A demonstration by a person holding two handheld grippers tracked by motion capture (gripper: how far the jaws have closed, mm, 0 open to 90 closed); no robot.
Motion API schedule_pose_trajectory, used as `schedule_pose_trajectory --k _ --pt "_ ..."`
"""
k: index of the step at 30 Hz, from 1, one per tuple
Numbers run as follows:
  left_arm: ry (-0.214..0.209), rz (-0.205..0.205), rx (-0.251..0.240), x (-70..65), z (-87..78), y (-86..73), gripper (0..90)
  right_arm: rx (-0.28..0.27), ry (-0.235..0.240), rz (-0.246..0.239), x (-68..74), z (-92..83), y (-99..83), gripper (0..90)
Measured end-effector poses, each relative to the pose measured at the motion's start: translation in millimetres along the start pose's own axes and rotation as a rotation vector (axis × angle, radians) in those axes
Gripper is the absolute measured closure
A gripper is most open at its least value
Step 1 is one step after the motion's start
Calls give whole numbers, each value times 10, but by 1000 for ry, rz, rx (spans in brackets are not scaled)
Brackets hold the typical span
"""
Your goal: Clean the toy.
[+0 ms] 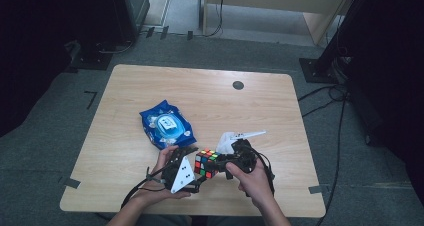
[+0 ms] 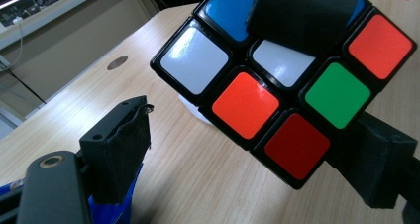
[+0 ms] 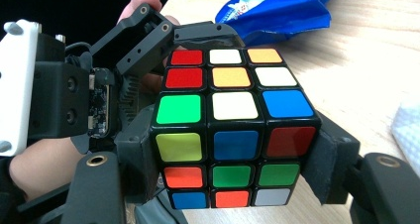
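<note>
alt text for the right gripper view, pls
A scrambled puzzle cube is clamped at its sides between the two padded black jaws of the right hand-held gripper, above a wooden table. The left hand-held gripper reaches the cube's far left side; a blue wet-wipes pack lies behind.

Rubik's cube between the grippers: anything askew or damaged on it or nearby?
One oddity: on the left gripper, the foam pad of one jaw peels away at its upper edge. The scrambled, multicoloured Rubik's cube looks intact, clamped squarely in the right gripper.
</note>
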State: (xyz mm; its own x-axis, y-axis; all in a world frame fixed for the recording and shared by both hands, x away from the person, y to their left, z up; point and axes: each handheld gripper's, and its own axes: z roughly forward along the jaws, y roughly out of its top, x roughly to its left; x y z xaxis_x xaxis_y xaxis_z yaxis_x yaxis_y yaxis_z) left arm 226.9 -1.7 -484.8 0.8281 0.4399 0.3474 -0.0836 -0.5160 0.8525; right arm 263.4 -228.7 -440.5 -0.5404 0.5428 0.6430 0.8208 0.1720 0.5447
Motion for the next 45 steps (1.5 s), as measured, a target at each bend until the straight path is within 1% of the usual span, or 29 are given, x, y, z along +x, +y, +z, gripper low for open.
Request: schedule_pose_trajectory --k 2,5,6,9,11,12,14,18,19,23,26,29,33,36,43,45 --pt "-1 6 -4 -11 4 -1 152 7 -1 10 -8 -5 1 345" --pt "-1 43 -8 -38 12 -7 153 25 -10 11 -11 2 5 346" --pt "-6 56 -10 -42 14 -10 153 38 -14 10 -9 7 6 345" --pt "-22 69 -13 -54 25 -22 153 76 -16 19 -9 19 11 346" --pt "-28 82 -19 -61 32 -32 154 84 -17 26 -16 26 11 346" --pt "-29 99 -23 -64 35 -38 157 90 -16 28 -23 29 11 346" --pt "-28 120 -29 -79 43 -44 162 102 -20 38 -29 35 11 345" --pt "-32 139 -31 -99 47 -51 216 108 -24 46 -47 40 10 346" --pt "-32 139 -31 -100 47 -49 241 98 -27 47 -55 35 11 346" --pt "-38 134 -29 -97 46 -49 245 98 -19 53 -63 30 12 345" --pt "-38 130 -25 -93 44 -52 247 98 -23 53 -62 40 9 345" --pt "-47 107 -22 -77 36 -49 249 87 -20 52 -67 44 7 345" --pt "-48 83 -23 -63 32 -42 250 68 -13 53 -68 42 6 345" --pt "-51 56 -26 -51 29 -36 249 51 -11 52 -69 39 5 345" --pt "-59 11 -25 -4 10 -29 248 3 -14 30 -57 47 -5 343" --pt "-64 -10 -29 11 7 -27 248 -9 -17 20 -47 51 -9 342"
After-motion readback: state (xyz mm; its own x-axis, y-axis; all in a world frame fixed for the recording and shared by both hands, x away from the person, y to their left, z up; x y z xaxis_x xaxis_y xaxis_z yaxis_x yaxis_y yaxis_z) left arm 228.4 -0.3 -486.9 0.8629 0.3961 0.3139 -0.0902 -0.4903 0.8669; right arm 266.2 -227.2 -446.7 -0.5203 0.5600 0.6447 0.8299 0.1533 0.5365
